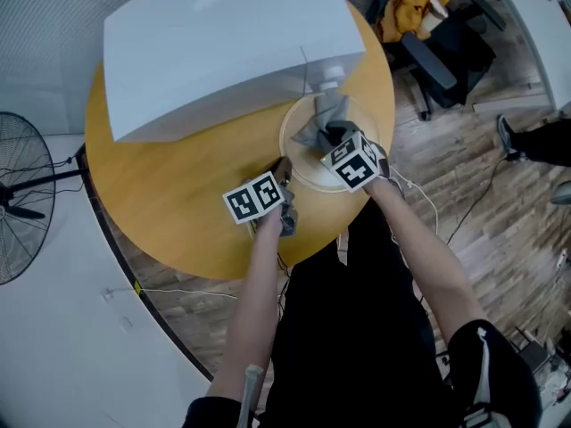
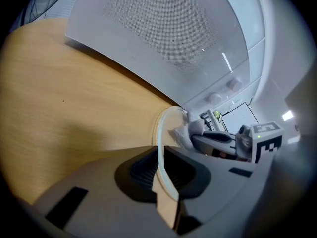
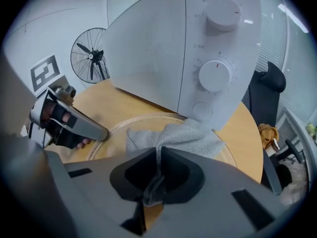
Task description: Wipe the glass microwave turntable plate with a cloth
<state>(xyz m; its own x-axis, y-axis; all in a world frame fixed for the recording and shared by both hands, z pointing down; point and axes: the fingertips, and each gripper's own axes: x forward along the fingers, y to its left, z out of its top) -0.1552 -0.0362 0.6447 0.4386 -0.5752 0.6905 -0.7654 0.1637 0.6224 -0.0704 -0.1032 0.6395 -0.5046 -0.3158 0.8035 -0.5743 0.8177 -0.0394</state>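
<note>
The clear glass turntable plate (image 1: 303, 169) lies flat on the round wooden table, in front of the white microwave. My left gripper (image 1: 284, 169) is shut on the plate's near-left rim (image 2: 160, 152), which runs between its pads. A grey cloth (image 1: 323, 119) lies bunched on the plate. My right gripper (image 1: 337, 137) is shut on a fold of that cloth (image 3: 173, 137), with the rest spread over the plate (image 3: 119, 129) towards the microwave. The left gripper (image 3: 101, 134) shows at the plate's left edge in the right gripper view.
The white microwave (image 1: 223, 47) fills the back of the table (image 1: 169, 194), its knobs (image 3: 214, 76) close behind the plate. A black fan (image 1: 18, 203) stands on the floor at left. An office chair with a yellow garment (image 1: 415, 3) stands beyond the table.
</note>
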